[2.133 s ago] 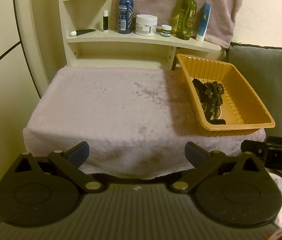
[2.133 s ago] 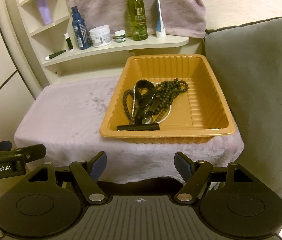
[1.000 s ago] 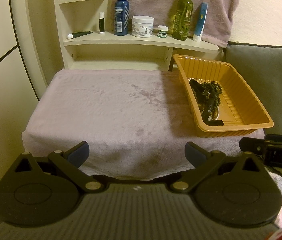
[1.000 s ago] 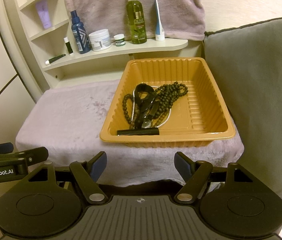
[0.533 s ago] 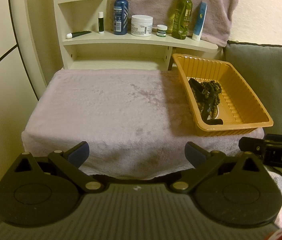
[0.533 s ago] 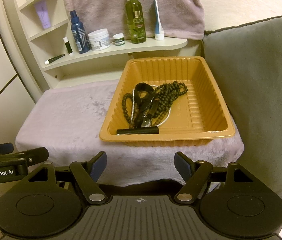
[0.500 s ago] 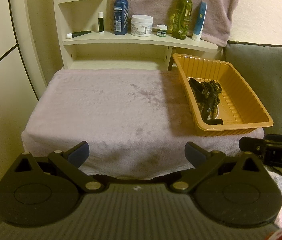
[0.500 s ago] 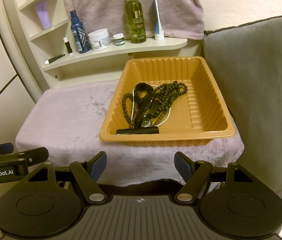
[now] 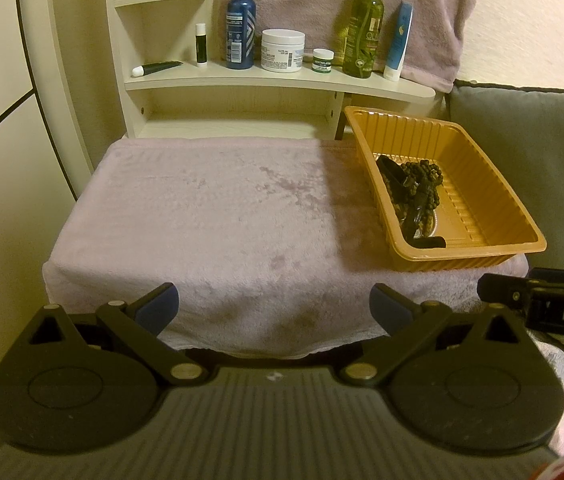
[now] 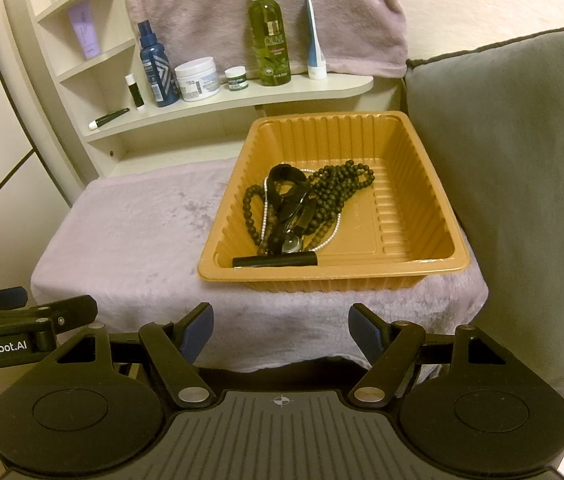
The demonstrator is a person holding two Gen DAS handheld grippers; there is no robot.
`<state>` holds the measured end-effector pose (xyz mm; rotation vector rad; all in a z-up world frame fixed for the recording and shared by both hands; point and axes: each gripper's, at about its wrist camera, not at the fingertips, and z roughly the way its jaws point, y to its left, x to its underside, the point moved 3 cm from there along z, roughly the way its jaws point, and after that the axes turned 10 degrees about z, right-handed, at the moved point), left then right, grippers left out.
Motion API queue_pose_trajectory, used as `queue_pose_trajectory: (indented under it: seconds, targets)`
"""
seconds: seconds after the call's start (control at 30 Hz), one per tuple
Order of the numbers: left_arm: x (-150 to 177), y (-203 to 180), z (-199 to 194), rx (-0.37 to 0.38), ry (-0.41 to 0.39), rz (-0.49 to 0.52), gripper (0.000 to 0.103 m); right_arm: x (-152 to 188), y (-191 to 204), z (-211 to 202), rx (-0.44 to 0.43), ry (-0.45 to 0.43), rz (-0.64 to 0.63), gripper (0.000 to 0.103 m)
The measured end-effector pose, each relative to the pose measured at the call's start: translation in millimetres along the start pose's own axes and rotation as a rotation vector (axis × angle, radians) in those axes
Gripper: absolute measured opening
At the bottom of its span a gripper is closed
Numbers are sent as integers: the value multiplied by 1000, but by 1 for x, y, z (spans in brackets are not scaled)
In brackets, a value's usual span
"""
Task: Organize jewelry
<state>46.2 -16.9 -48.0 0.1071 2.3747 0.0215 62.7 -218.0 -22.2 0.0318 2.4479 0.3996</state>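
Observation:
An orange plastic tray (image 10: 422, 184) (image 9: 494, 200) rests on the right part of a table covered with a pale pink towel (image 9: 217, 216). Inside it lies a tangle of jewelry: a dark bead necklace (image 10: 338, 184) (image 9: 422, 176), a thin pearl strand (image 10: 265, 208), a black strap with a round metal piece (image 10: 290, 240), and a black tube (image 10: 273, 260) along the near wall. My right gripper (image 10: 282, 332) hangs open in front of the table's near edge, below the tray, with nothing between its fingers. My left gripper (image 9: 273, 306) is open too, before the towel's front edge.
A cream shelf (image 10: 233, 100) behind the table carries a blue bottle (image 10: 155, 72), a white jar (image 10: 197, 78), a green spray bottle (image 10: 267, 36) and tubes. A grey cushion (image 10: 514, 168) stands right of the tray. A pink towel (image 10: 249, 4) hangs on the wall.
Both views show the table slightly farther off than two seconds ago. Over the last second nothing has moved.

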Motion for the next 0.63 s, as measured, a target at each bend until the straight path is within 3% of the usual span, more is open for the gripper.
queue_pose_trajectory:
  seconds: [0.63]
  targets:
    - [3, 2, 1, 3, -7, -4, 101, 0, -1, 0, -2, 1, 1, 74]
